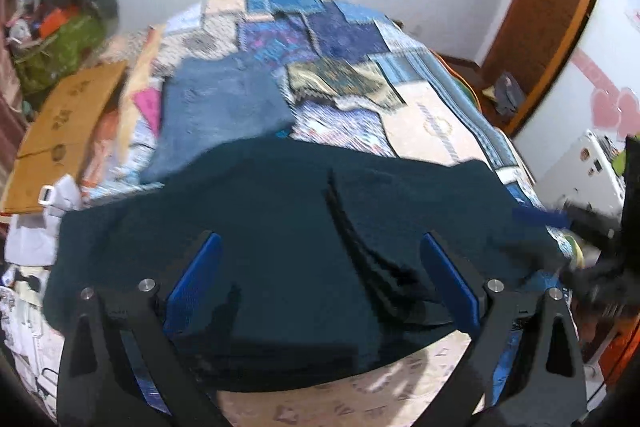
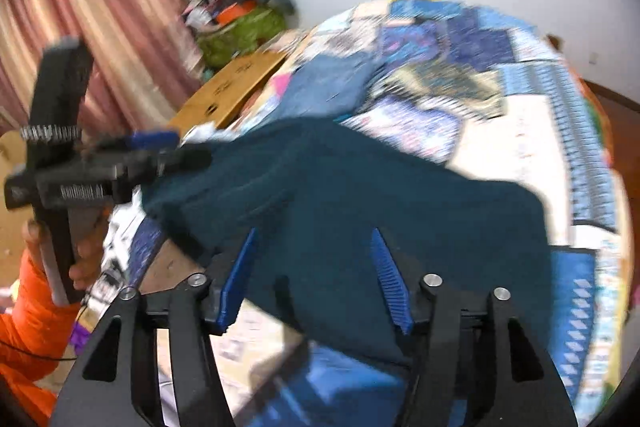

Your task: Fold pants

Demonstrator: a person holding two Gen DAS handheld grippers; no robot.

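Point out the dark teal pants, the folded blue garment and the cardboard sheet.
dark teal pants (image 1: 280, 227), left wrist view, middle of fabric.
folded blue garment (image 1: 220, 107), left wrist view, top surface.
cardboard sheet (image 1: 68, 123), left wrist view, flat face.

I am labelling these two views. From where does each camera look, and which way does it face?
Left wrist: sits behind the open left tongs, faces along the bed over the dark teal pants; right tongs at right edge.
Right wrist: behind the open right tongs, same direction; left tongs and orange sleeve at left.
Shared: pants, bed, blue towel.
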